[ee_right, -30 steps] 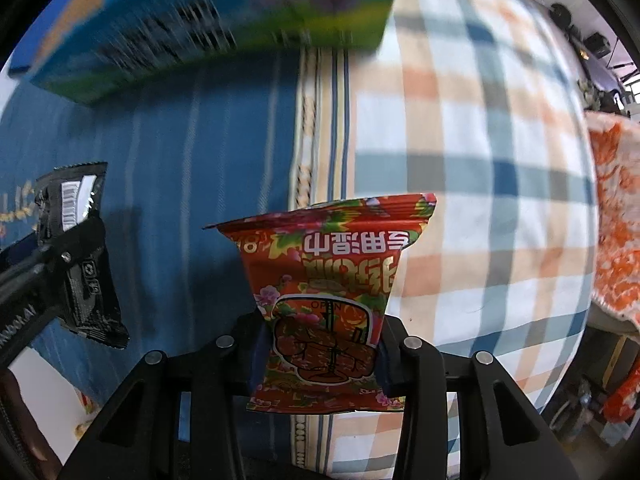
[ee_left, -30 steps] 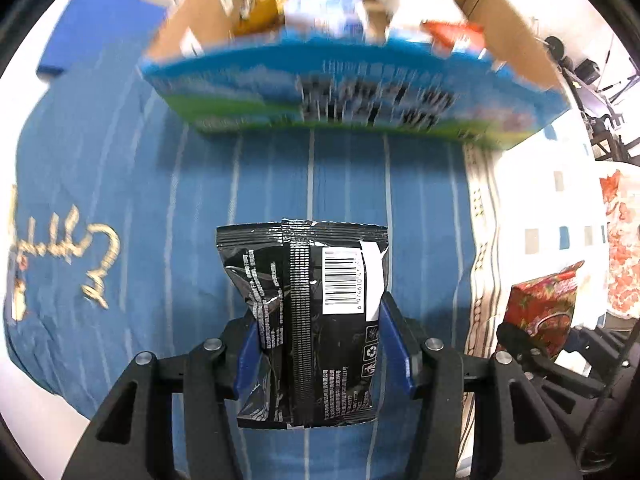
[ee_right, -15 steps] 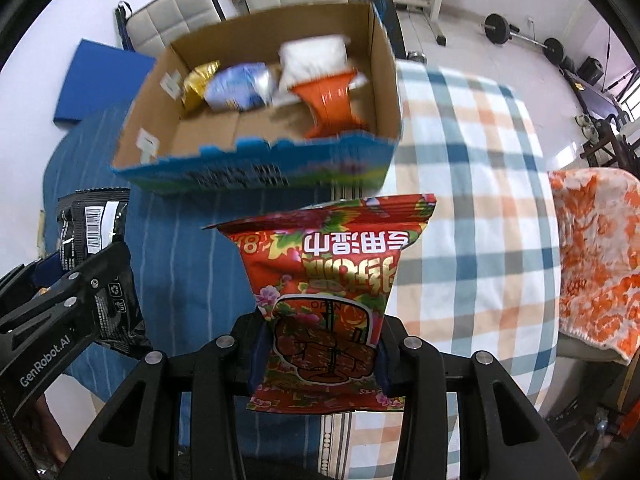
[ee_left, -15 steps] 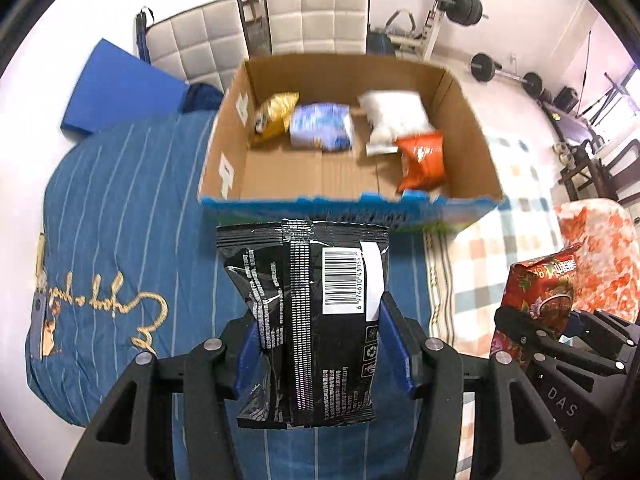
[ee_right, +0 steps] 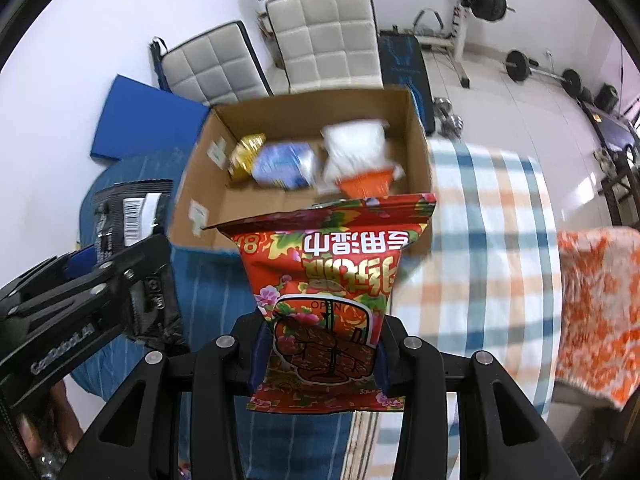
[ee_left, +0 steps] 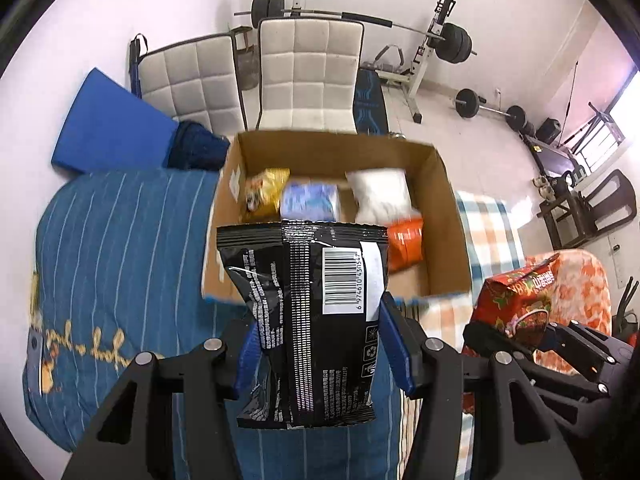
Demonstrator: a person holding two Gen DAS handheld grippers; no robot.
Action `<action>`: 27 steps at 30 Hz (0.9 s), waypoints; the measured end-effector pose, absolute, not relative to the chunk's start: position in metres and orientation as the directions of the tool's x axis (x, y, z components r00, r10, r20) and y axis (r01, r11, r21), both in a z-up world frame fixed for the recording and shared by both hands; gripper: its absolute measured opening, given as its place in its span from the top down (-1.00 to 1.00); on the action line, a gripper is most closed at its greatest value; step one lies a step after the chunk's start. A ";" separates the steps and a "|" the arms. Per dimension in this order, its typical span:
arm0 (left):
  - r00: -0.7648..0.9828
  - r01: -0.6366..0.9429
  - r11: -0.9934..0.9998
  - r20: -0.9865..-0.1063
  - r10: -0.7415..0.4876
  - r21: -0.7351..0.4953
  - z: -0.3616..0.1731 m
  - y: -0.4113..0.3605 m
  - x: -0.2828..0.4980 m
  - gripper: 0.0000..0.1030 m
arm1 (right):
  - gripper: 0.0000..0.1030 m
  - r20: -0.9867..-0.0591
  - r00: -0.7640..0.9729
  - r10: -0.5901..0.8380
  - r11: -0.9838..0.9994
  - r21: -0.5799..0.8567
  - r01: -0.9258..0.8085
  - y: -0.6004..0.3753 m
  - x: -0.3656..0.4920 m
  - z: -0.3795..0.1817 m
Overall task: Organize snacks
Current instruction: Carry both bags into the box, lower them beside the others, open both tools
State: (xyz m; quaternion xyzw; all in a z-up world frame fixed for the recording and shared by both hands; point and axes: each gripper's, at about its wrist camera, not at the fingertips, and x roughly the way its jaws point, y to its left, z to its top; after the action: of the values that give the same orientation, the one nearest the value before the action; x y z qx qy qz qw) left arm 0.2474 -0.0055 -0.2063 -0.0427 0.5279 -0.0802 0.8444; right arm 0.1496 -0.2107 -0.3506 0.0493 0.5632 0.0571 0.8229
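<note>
Left wrist: left gripper (ee_left: 320, 354) clamps black packet (ee_left: 308, 304) | right gripper (ee_right: 322, 354) clamps red packet (ee_right: 326, 288) | box (ee_left: 448, 216) ahead

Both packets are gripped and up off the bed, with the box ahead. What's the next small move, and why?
Probably carry the left hand-held gripper forward over the cardboard box and release the black packet onto the bare floor near its front wall. Four snacks crowd the back, the front is free, and the red packet in the right hand-held gripper can follow.

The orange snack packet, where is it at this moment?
In the left wrist view, the orange packet lies inside the cardboard box, on its right side, just before the white bag.
</note>
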 end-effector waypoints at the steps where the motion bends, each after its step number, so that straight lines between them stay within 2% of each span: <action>1: 0.436 0.087 0.984 -0.882 -0.179 -0.156 -0.204 -0.003 0.256 0.01 | 0.15 -0.917 0.366 0.156 0.988 0.149 -0.046 -0.209 0.157 -0.346; 6: 0.434 0.076 0.984 -0.883 -0.176 -0.159 -0.203 0.008 0.302 0.01 | 0.15 -0.904 0.388 0.179 0.984 0.165 -0.070 -0.199 0.198 -0.332; 12: 0.331 0.064 0.976 -0.919 -0.216 -0.207 -0.230 0.018 0.359 0.01 | 0.15 -0.909 0.349 0.230 0.973 0.215 -0.082 -0.190 0.247 -0.343; 17: 0.185 0.032 0.965 -0.947 -0.263 -0.262 -0.279 0.020 0.398 0.01 | 0.15 -0.933 0.252 0.259 0.966 0.251 -0.063 -0.184 0.285 -0.388; 22: 0.061 0.031 0.978 -0.976 -0.209 -0.207 -0.332 0.012 0.421 0.01 | 0.15 -0.954 0.152 0.260 0.966 0.258 -0.033 -0.183 0.307 -0.441; 27: -0.037 0.015 0.975 -0.975 -0.219 -0.220 -0.371 0.007 0.428 0.00 | 0.15 -0.970 0.073 0.232 0.973 0.232 -0.017 -0.179 0.322 -0.492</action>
State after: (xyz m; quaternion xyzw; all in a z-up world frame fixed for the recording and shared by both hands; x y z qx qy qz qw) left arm 0.4285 0.0072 -0.3710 -0.0714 0.7150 -0.0848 0.6903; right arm 0.3220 -0.1788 -0.4918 0.0796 0.6754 0.0857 0.7282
